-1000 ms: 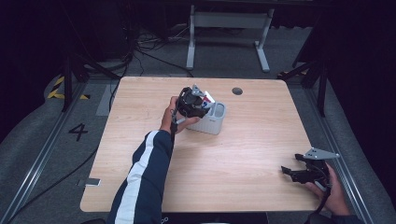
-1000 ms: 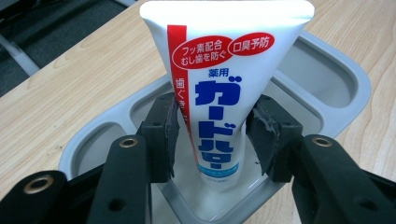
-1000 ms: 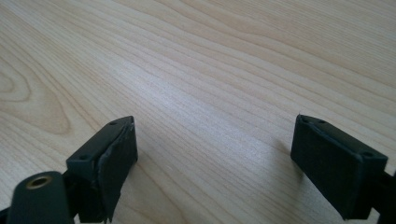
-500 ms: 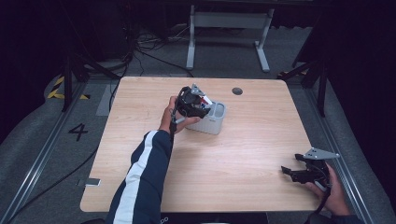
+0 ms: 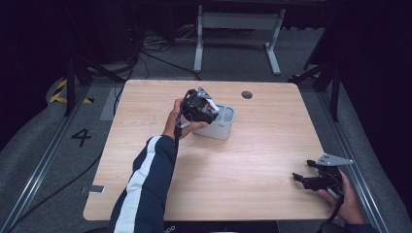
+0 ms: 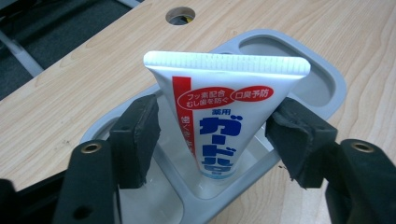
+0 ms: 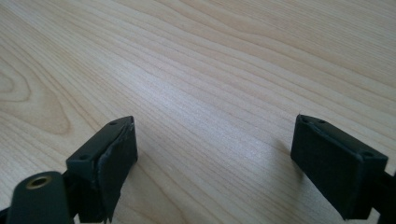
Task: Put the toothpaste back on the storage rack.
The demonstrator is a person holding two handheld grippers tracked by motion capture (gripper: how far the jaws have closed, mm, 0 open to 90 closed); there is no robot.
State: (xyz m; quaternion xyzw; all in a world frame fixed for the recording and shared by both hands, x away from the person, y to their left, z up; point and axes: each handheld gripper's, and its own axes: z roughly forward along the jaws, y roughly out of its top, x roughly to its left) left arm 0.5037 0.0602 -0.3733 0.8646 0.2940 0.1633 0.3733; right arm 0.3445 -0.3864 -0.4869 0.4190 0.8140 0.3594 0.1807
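Observation:
A white toothpaste tube (image 6: 224,107) with red and blue print stands cap-down in a compartment of a grey holder (image 6: 327,74). My left gripper (image 6: 215,126) straddles it. Its jaws have just been opening, and the tube stands between the pads with a gap at the left pad (image 6: 140,135). In the high view the left gripper (image 5: 209,109) hovers over the holder (image 5: 224,127) near the table's middle back. My right gripper (image 5: 303,180) rests low at the front right corner, open with bare wood between its fingers (image 7: 215,149).
The holder has a second, shallow oval compartment (image 6: 299,70) behind the tube. A round cable hole (image 5: 247,94) lies in the table's back edge area. Dark floor with cables and a metal stand (image 5: 233,29) lies beyond the table.
In the high view the left gripper stays over the holder with barely any shift. The right gripper has kept still.

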